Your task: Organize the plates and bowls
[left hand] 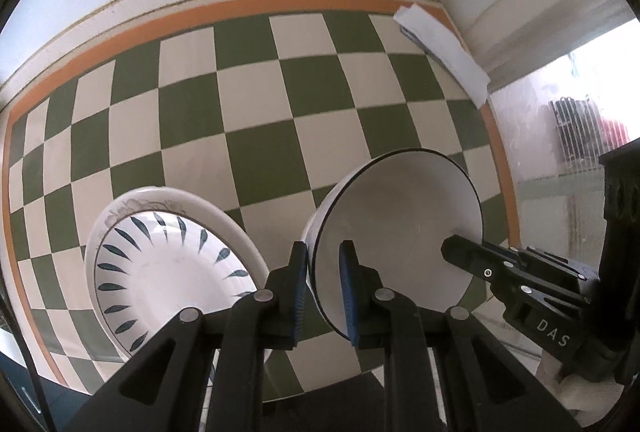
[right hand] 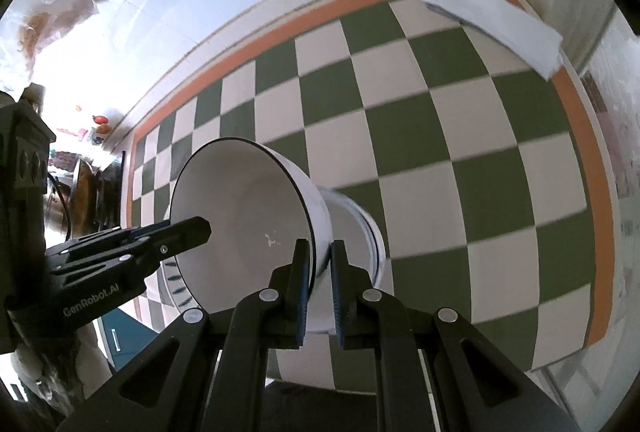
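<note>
- The worktop (left hand: pixel 256 103) is covered by a green-and-cream checked cloth with an orange border and is seen from above in both wrist views.
- A white plate with dark blue leaf marks (left hand: pixel 168 268) lies on the checked cloth, to the left of the bowl in the left wrist view; in the right wrist view only a sliver of it is seen below the left gripper.
- A white bowl with a thin dark rim (left hand: pixel 400 228) is held tilted above the cloth, its opening turned toward the cameras, by both grippers at once.
- In the right wrist view a second white piece of crockery (right hand: pixel 360 232) is seen just behind the bowl; whether the two touch cannot be told.
- The left gripper (left hand: pixel 323 272) is clamped on the bowl's rim, one blue-padded finger inside and one outside.
- The right gripper (right hand: pixel 320 268) is clamped on the opposite side of the same rim, its fingers drawn close together over the wall.
- A folded white paper (left hand: pixel 444 51) is seen at the far right corner of the cloth, well apart from the crockery.
</note>
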Demonstrator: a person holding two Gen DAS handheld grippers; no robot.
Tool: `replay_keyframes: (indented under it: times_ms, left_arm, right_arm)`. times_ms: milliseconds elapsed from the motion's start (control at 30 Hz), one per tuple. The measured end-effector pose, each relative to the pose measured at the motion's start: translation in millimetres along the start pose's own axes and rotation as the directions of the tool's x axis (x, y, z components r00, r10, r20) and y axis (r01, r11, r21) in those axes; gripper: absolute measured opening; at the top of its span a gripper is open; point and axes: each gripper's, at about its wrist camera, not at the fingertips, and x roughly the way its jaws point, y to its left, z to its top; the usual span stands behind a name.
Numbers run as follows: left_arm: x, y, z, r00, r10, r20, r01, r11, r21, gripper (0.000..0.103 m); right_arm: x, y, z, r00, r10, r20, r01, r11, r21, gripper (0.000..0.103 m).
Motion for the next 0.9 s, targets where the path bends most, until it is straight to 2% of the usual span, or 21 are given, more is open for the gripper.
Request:
replay_keyframes:
  times_ms: [400, 900]
  left_arm:
    - [32, -2, -5, 0.997, 0.033, -0.064, -0.033, 0.999, 0.005, 0.013]
    - [45, -6, -2, 0.996, 0.047, -0.08, -0.046, 0.999, 0.014, 0.015]
  right_arm:
    - [24, -12, -6, 0.998, -0.021, -0.051, 0.022, 1.0, 0.021, 0.012]
    - [34, -15, 6, 0.993, -0.06, -0.105, 0.064, 0.997, 0.033, 0.013]
